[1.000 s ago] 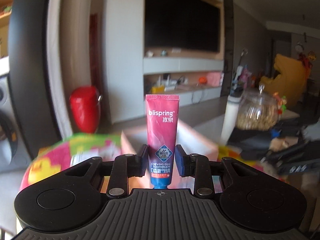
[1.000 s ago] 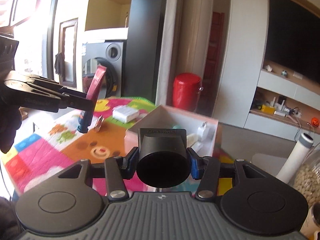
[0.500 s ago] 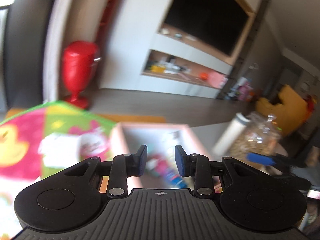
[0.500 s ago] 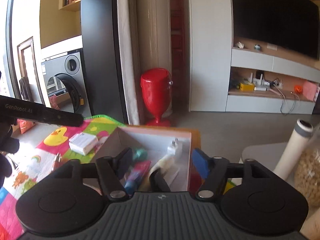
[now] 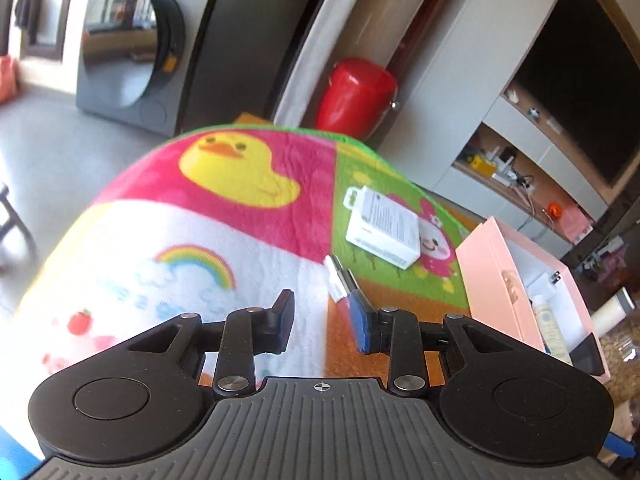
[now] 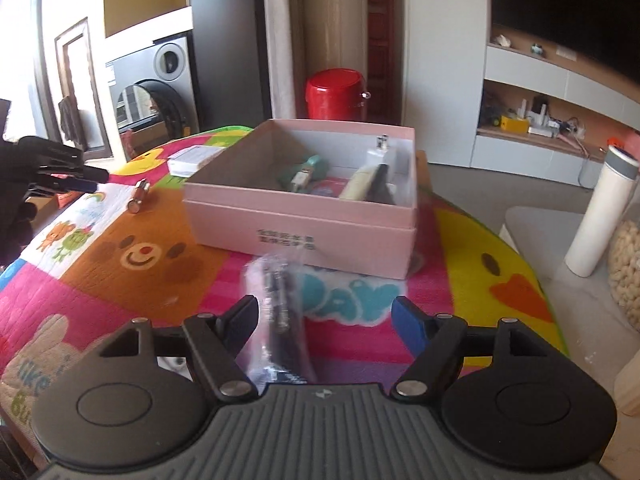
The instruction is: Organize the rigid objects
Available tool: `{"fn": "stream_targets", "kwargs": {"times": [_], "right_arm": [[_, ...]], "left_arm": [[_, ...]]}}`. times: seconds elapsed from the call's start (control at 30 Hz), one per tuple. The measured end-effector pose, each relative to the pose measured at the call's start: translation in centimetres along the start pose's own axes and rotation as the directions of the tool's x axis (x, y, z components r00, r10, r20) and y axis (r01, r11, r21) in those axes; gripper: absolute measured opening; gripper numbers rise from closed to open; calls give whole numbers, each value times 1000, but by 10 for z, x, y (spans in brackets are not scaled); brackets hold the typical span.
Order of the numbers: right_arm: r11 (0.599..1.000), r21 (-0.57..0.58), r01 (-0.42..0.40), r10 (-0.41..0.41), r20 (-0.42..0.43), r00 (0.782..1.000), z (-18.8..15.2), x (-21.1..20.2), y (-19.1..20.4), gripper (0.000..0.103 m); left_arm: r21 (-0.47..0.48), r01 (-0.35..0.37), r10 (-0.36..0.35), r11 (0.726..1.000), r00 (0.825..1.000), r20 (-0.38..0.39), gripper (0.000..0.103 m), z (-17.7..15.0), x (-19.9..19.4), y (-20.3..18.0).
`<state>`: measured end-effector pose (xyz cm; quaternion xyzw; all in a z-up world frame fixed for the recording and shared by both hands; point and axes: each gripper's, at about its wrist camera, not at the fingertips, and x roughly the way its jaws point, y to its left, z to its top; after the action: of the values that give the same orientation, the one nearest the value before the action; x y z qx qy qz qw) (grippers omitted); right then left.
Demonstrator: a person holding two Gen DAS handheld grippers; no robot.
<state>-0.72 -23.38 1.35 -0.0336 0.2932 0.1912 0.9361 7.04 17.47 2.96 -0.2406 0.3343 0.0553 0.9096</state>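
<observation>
A pink box stands on the colourful mat and holds a white plug, a green item, a tube and a dark item; it also shows in the left wrist view. My left gripper is open and empty above the mat, just short of a small silver piece. A white packet lies beyond it. My right gripper is open wide over a clear plastic bag of dark parts, in front of the box. The silver piece lies left of the box.
The mat covers the table. A white bottle and a jar of nuts stand at the right. A red bin and a washing machine are on the floor behind.
Both grippers let go of their loads over the box: the left dropped the toothpaste tube, the right the black object. The left swung left to the mat, the right pulled back.
</observation>
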Motion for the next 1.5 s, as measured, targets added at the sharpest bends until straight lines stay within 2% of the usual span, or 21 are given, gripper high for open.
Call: {"fn": "stream_targets", "kwargs": {"times": [0.1, 0.17, 0.23, 0.33, 0.4, 0.47, 0.57, 0.67, 0.8, 0.87, 1.0, 1.13, 1.2, 1.23, 1.33, 1.4, 1.5], "right_arm": [[999, -46, -12, 13, 14, 1000, 0, -1, 18, 74], [998, -56, -28, 28, 14, 999, 3, -1, 24, 74], [997, -60, -38, 38, 10, 999, 6, 0, 28, 74], [997, -64, -32, 33, 19, 999, 5, 0, 32, 74], [997, -74, -11, 13, 35, 999, 7, 1, 37, 74], [994, -107, -3, 7, 41, 999, 16, 2, 46, 74], [989, -144, -33, 40, 48, 998, 45, 5, 62, 74], [984, -147, -103, 109, 35, 993, 88, 23, 81, 78], [973, -122, -194, 189, -54, 981, 145, 77, 122, 81], [972, -99, -214, 203, -104, 974, 167, 115, 147, 82], [990, -10, -138, 133, -212, 968, 187, 195, 186, 81], [999, -19, 36, -39, -231, 972, 189, 249, 207, 81], [996, -22, 83, -86, -268, 960, 189, 271, 209, 81], [997, 0, 83, -79, -296, 952, 188, 281, 205, 81], [993, 89, 72, -45, -268, 962, 190, 284, 195, 79], [994, 82, 71, -47, -268, 962, 189, 279, 194, 72], [999, 35, 25, -15, -255, 967, 185, 252, 195, 68]], "left_arm": [[-25, 23, -23, 999, 1000, -15, 33, 0, 16, -8], [-18, -3, 2, 1000, 1000, -19, 33, 1, 27, -14], [11, -46, 46, 999, 998, -38, 33, 0, 40, -23], [80, -79, 81, 994, 997, -20, 34, 1, 49, -35], [121, -91, 93, 988, 996, -13, 31, 0, 51, -40], [150, -68, 71, 986, 997, -17, 26, -6, 46, -40], [191, -8, 12, 982, 1000, -18, 24, -22, 29, -31], [234, 16, -18, 972, 1000, 7, 24, -41, 5, -17], [201, 70, -82, 977, 995, 50, 24, -58, -16, 7], [176, 94, -105, 980, 993, 55, 24, -58, -19, 13], [160, 124, -133, 979, 990, 47, 24, -56, -18, 15], [126, 150, -156, 981, 987, 43, 24, -55, -18, 20], [101, 167, -172, 981, 984, 39, 24, -55, -18, 25], [91, 174, -178, 981, 983, 38, 24, -55, -18, 27], [87, 177, -181, 980, 983, 37, 24, -55, -19, 27], [96, 170, -174, 981, 984, 38, 24, -55, -19, 25], [99, 167, -172, 981, 984, 38, 24, -55, -20, 25]]}}
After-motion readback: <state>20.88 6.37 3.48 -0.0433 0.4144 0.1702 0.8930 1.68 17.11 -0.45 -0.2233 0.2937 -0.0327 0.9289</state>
